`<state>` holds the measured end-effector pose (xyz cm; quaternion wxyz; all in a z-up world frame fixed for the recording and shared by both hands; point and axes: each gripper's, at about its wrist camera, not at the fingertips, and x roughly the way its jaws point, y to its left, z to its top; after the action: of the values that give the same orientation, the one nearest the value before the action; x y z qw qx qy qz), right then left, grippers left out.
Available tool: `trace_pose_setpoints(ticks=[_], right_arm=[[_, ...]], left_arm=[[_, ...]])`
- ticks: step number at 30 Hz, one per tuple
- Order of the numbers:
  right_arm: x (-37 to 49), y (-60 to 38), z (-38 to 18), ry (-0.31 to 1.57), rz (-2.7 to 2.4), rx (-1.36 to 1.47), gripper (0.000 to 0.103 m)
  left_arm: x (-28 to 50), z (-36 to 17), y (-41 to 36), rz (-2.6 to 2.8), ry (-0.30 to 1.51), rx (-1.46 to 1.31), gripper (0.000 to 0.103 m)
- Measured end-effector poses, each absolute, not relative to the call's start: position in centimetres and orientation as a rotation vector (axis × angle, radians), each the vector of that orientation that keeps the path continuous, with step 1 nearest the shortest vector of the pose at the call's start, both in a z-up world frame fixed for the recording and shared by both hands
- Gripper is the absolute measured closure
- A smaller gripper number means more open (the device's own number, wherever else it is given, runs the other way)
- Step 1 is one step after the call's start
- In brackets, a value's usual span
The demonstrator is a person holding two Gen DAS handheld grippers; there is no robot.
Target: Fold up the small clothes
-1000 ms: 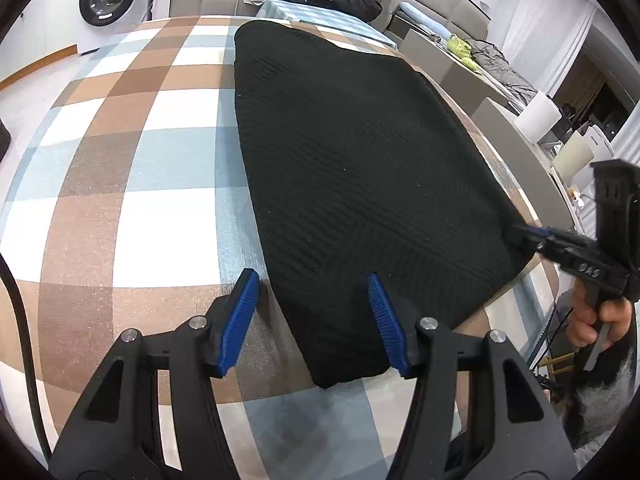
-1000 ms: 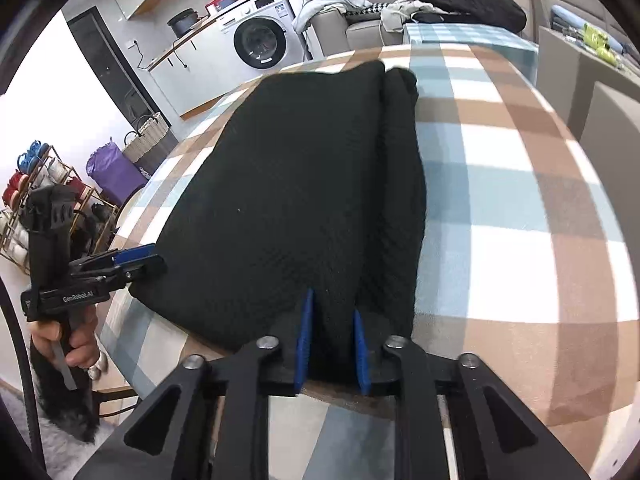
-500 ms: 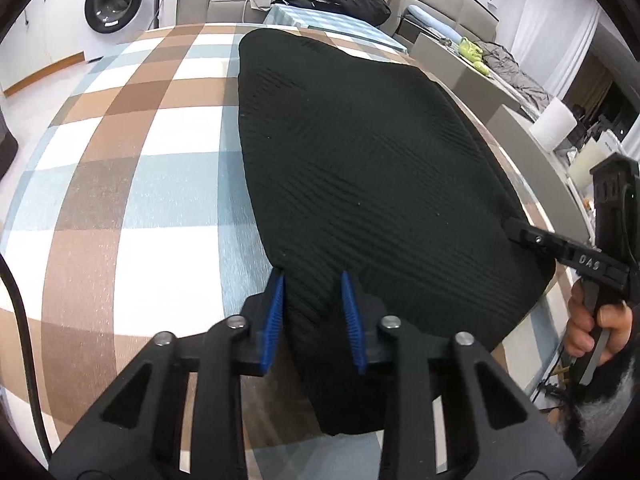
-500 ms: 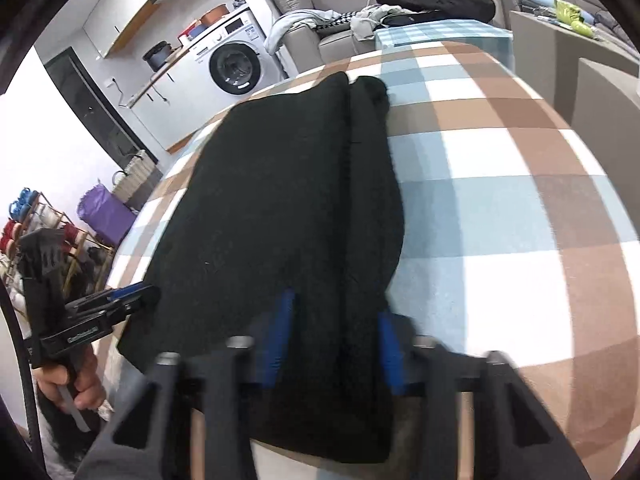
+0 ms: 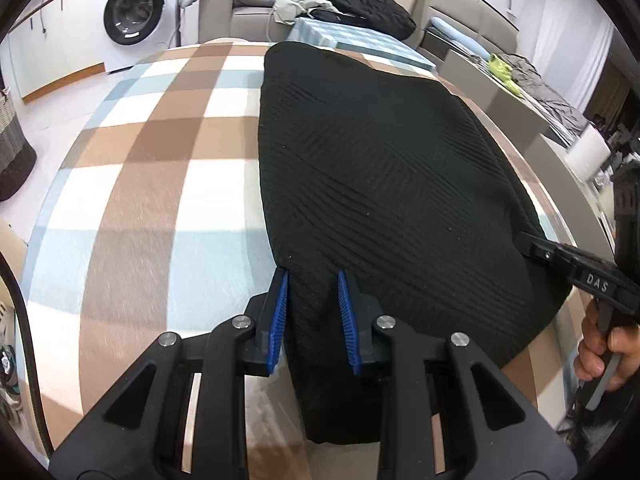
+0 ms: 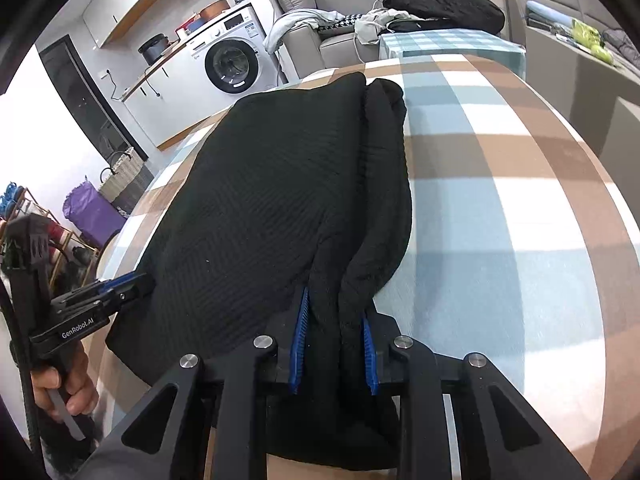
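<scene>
Left wrist view: the left tool sits at 6 o'clock, its blue pads drawn in narrow and pinching the near-left edge of a black ribbed knit garment. The cloth bunches between the pads. The garment lies lengthwise on a worktop covered with a brown, pale-blue and white checked cloth, running from 6 o'clock up toward 12 o'clock. At 3 o'clock the right tool reaches in from the frame edge, its tip buried in the garment's right edge, with a hand around its grip at 4 o'clock. A washing machine stands at 11 o'clock, and a sofa piled with dark clothes at 12 o'clock.

Right wrist view: the right tool at 6 o'clock has its jaws closing, with little gap left, and a thick fold of the black garment is gripped between the blue pads. A rolled ridge of fabric runs from the tool up toward 12 o'clock along the garment's right side. The checked cloth lies bare from 1 to 4 o'clock. At 8 o'clock the left tool clamps the garment's left edge, a hand holding its handle below. The washing machine shows at 11 o'clock, and a wicker basket and purple bag at 9 o'clock.
</scene>
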<state>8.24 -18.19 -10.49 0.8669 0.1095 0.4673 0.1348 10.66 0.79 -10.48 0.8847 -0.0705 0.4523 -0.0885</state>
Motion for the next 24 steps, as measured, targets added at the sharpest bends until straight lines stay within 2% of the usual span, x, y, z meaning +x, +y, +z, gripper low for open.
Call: trace_pose_setpoints(ticks=[11, 24], right_arm=[[9.2, -17.6, -10.4, 0.972, 0.269, 0.219, 0.079], [8.9, -17.7, -9.8, 0.969, 0.256, 0.195, 0.074]], left_arm=[[12.2, -10.6, 1.3, -0.167, 0.926, -0.14, 0.081], [11.2, -10.4, 1.9, -0.17, 0.914, -0.149, 0.081]])
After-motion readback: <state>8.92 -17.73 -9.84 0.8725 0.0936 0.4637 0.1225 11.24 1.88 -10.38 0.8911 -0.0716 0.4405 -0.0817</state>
